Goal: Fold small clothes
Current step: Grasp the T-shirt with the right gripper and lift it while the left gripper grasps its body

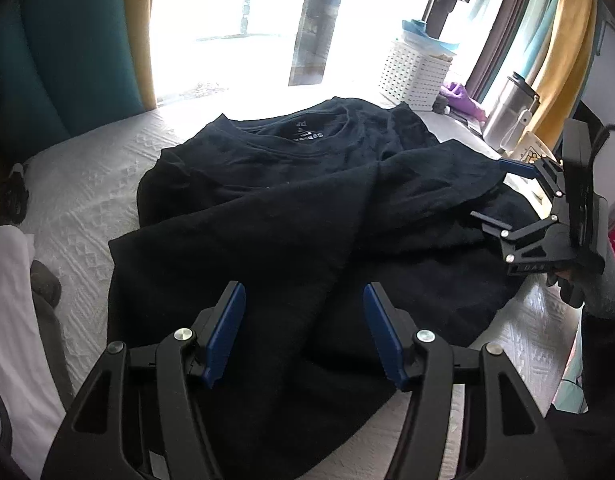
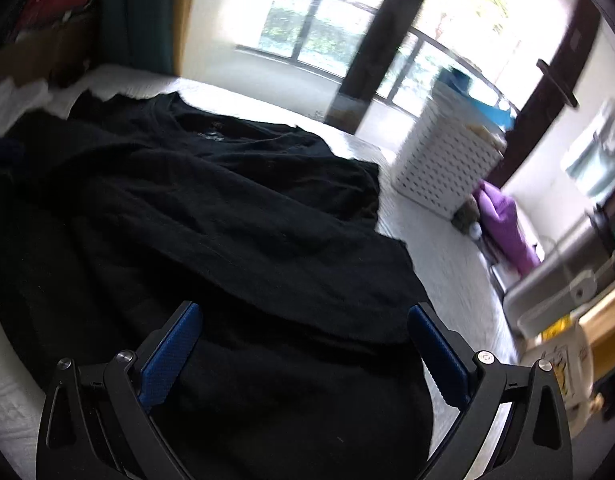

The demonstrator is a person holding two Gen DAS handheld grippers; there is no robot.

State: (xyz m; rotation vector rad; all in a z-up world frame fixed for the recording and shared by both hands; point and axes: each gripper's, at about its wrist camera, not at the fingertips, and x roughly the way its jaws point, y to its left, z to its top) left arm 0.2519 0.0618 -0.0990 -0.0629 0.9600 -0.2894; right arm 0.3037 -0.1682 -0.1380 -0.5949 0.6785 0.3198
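Note:
A black T-shirt [image 1: 287, 200] lies on the white quilted bed cover [image 1: 79, 192], collar and label [image 1: 307, 134] at the far end. One flap lies folded diagonally across the body. My left gripper [image 1: 304, 288] hovers over the near part of the shirt, jaws open, nothing between the blue pads. At the shirt's right edge my right gripper [image 1: 489, 188] stands wide open and empty. In the right wrist view the right gripper [image 2: 304, 308] spans the shirt [image 2: 227, 220] near its folded edge without pinching cloth.
A white perforated basket [image 1: 415, 76] stands at the far right of the bed, with a purple cloth [image 1: 461, 96] and a steel tumbler [image 1: 507, 108] beside it. A mug with a yellow print [image 2: 563, 360] sits at the right. A white cloth [image 1: 11, 280] lies at the left edge.

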